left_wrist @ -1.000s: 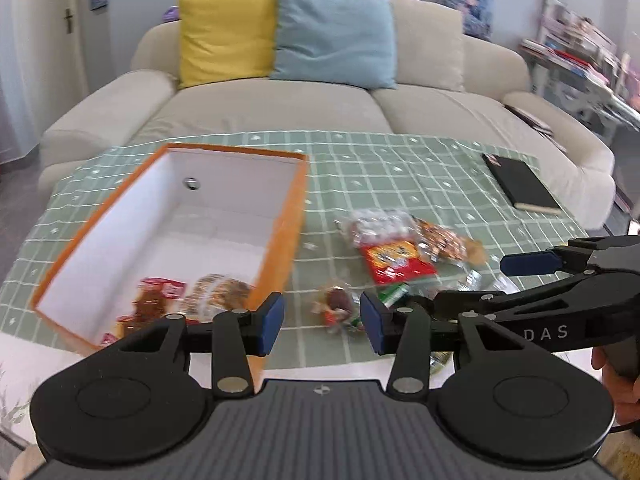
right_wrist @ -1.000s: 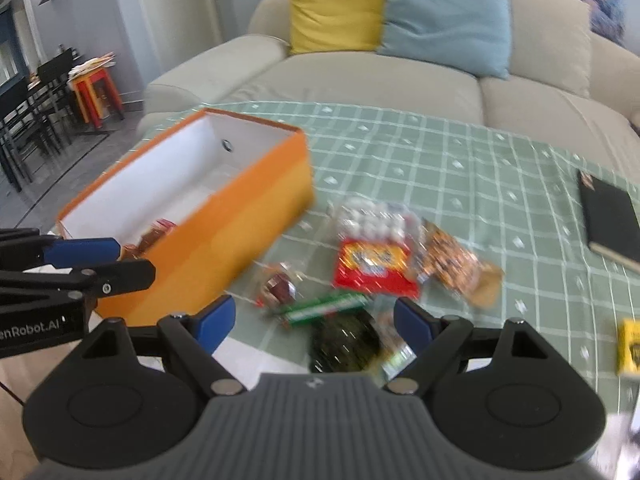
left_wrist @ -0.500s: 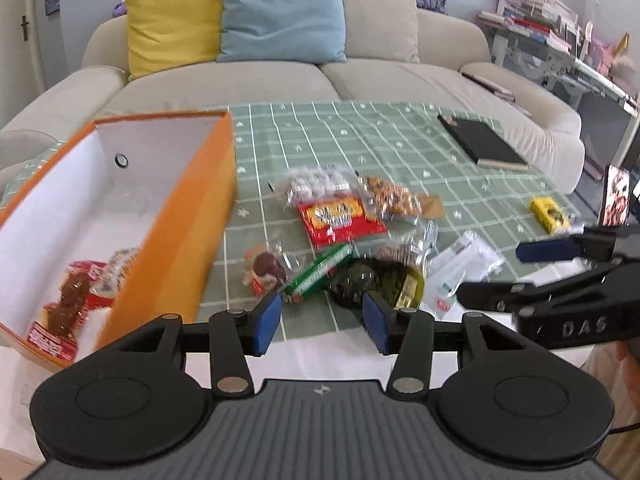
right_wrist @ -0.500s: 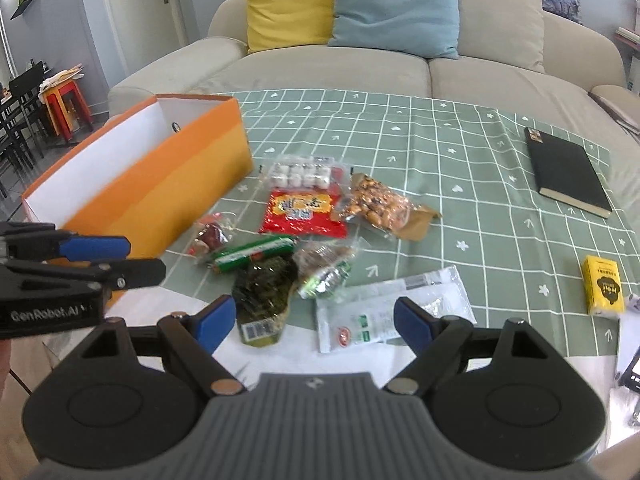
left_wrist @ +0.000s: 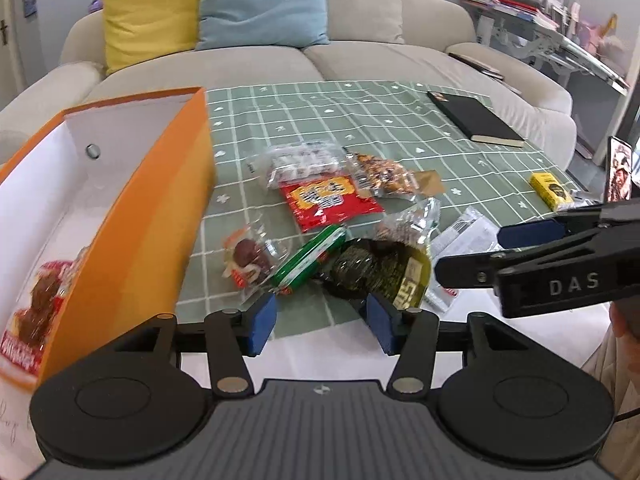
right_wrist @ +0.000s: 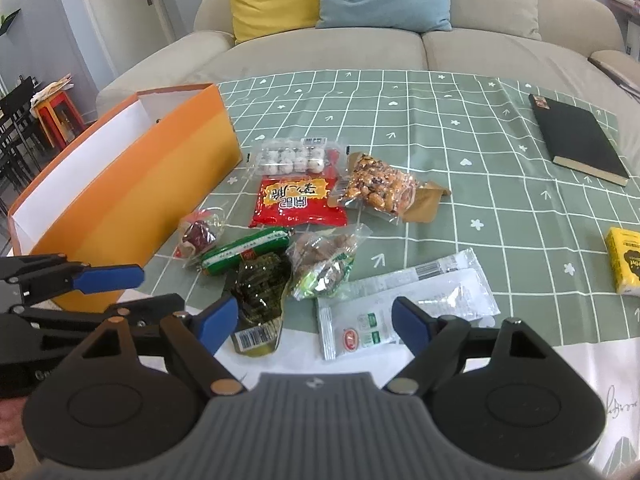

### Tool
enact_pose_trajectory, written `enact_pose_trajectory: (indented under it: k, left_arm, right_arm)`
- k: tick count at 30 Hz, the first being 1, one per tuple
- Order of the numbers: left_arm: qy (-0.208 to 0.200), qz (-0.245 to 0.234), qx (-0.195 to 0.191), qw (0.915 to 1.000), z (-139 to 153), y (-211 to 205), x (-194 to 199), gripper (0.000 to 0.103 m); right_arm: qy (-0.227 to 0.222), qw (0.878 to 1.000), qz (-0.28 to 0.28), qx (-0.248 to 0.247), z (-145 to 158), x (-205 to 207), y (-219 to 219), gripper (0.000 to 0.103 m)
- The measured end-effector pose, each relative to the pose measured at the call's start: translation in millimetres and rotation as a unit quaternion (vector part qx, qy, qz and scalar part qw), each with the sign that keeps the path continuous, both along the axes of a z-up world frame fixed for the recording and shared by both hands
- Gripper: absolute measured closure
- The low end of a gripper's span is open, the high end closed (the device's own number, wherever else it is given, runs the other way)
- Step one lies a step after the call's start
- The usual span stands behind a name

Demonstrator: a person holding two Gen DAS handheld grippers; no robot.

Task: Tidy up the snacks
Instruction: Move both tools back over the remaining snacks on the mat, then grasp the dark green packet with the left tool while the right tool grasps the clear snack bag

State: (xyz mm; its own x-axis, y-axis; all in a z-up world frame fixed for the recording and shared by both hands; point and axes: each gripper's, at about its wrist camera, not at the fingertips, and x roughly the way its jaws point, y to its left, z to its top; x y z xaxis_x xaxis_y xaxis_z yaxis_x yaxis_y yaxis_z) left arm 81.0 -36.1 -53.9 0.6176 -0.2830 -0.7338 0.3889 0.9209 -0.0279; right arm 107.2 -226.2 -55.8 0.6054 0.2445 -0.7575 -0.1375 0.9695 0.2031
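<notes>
While the snacks (right_wrist: pixel 296 216) lie loose on the green cloth beside the orange box (left_wrist: pixel 132 216), the left gripper (left_wrist: pixel 320 318), jaws just widening, and the wide right gripper (right_wrist: pixel 316 322) hover empty, ready to pick

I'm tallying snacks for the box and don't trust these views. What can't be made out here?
- Orange box contents: right wrist view, near wall hides them.
- Box's near end: left wrist view, cut off by the frame edge.
- Dark green packet: left wrist view, near end behind a blue pad.
</notes>
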Motion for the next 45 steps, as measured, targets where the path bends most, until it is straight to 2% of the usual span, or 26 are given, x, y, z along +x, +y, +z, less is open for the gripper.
enact_pose_trajectory:
  k: [2, 3, 7, 11, 15, 19, 25, 29, 34, 36, 39, 45]
  left_arm:
    - [-0.004, -0.015, 0.010, 0.9998, -1, -7, 3, 0.040]
    - [-0.005, -0.025, 0.015, 0.9996, -2, -11, 4, 0.036]
    - [-0.003, -0.056, 0.019, 0.9983, -6, -26, 9, 0.029]
    - [0.002, -0.072, 0.019, 0.9972, -11, -41, 15, 0.019]
    - [0.002, -0.074, 0.040, 0.9964, -17, -54, 21, 0.018]
    - [0.021, -0.061, 0.029, 0.9975, -22, -59, 32, 0.018]
    - [0.032, -0.051, 0.069, 0.9957, -36, -68, 41, 0.018]
    - [0.041, -0.044, 0.078, 0.9951, -44, -69, 44, 0.019]
    - [0.032, -0.043, 0.102, 0.9933, -48, -73, 44, 0.034]
    - [0.025, -0.042, 0.114, 0.9922, -50, -74, 43, 0.041]
    - [0.020, -0.041, 0.116, 0.9921, -50, -73, 42, 0.044]
    - [0.019, -0.031, 0.103, 0.9940, -48, -69, 40, 0.047]
  right_arm:
    - [0.000, 1.000, -0.009, -0.009, -1, 2, -3, 0.021]
    - [0.001, 1.000, -0.015, -0.011, -2, 3, -5, 0.021]
    - [0.015, 0.999, -0.037, 0.030, -3, 13, -18, 0.024]
    - [0.022, 0.998, -0.038, 0.042, -4, 28, -16, 0.025]
    - [0.035, 0.998, -0.035, 0.047, -10, 46, -11, 0.032]
    - [0.046, 0.996, -0.045, 0.054, -19, 59, -13, 0.034]
    - [0.055, 0.994, -0.044, 0.079, -29, 64, -16, 0.049]
    - [0.049, 0.995, -0.031, 0.083, -30, 63, -12, 0.061]
    - [0.041, 0.996, -0.026, 0.077, -30, 61, -9, 0.060]
    - [0.053, 0.995, -0.027, 0.075, -35, 63, -9, 0.058]
    - [0.069, 0.993, -0.034, 0.090, -42, 63, -12, 0.061]
    - [0.059, 0.995, -0.022, 0.078, -39, 61, -6, 0.070]
